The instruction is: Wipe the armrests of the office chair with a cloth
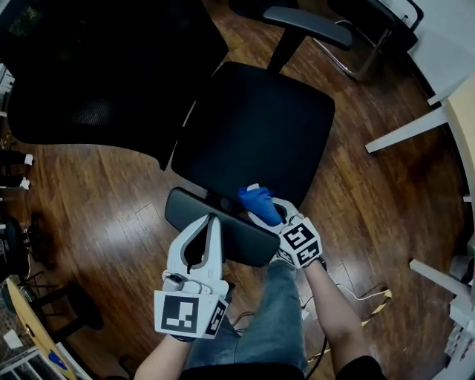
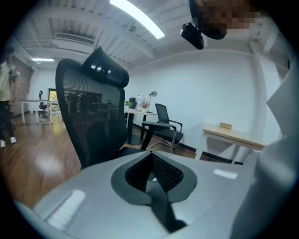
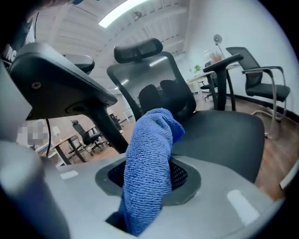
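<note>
The black office chair's seat (image 1: 260, 126) lies ahead of me, with its mesh backrest (image 1: 96, 67) at the upper left. The near armrest (image 1: 185, 211) runs across just in front of me; the far armrest (image 1: 312, 26) is at the top. My left gripper (image 1: 214, 217) is shut and empty, its tips resting over the near armrest. My right gripper (image 1: 261, 209) is shut on a blue cloth (image 1: 258, 200) beside the armrest's right end. In the right gripper view the cloth (image 3: 149, 163) stands up between the jaws, below the armrest's underside (image 3: 56, 84).
White table legs (image 1: 404, 133) stand to the right. Another black chair (image 1: 371, 22) is at the top right. A cable (image 1: 364, 300) lies on the wooden floor near my jeans-clad leg (image 1: 278, 319). More chair bases (image 1: 44, 297) sit at the left.
</note>
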`<act>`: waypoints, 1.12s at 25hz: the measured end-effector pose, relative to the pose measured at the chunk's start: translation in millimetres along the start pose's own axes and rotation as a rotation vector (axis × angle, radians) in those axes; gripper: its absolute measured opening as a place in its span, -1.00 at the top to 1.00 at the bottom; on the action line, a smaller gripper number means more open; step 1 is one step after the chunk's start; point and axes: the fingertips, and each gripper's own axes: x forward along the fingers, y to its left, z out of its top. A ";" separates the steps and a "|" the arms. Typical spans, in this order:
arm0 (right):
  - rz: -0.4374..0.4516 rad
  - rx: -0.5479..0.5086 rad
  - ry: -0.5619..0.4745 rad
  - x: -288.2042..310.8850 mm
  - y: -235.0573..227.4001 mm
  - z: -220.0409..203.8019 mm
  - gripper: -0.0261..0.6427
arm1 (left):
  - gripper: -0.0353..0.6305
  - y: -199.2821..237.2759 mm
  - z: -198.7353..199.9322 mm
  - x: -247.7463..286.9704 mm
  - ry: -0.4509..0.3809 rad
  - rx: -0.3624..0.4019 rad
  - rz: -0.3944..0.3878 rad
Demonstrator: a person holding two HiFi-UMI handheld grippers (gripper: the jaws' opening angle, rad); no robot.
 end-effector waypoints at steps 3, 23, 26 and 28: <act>0.131 -0.036 0.064 18.6 7.7 -3.1 0.50 | 0.88 8.8 -1.7 11.9 0.057 -0.015 0.116; 0.549 -0.125 0.440 144.0 24.0 -38.0 0.50 | 0.88 55.9 1.6 45.9 0.156 -0.031 0.436; 0.604 -0.094 0.424 134.9 34.5 -30.2 0.51 | 0.88 55.6 1.6 43.7 0.160 -0.040 0.447; 0.622 -0.074 0.392 128.7 38.4 -18.6 0.50 | 0.88 55.7 1.6 43.2 0.160 -0.035 0.452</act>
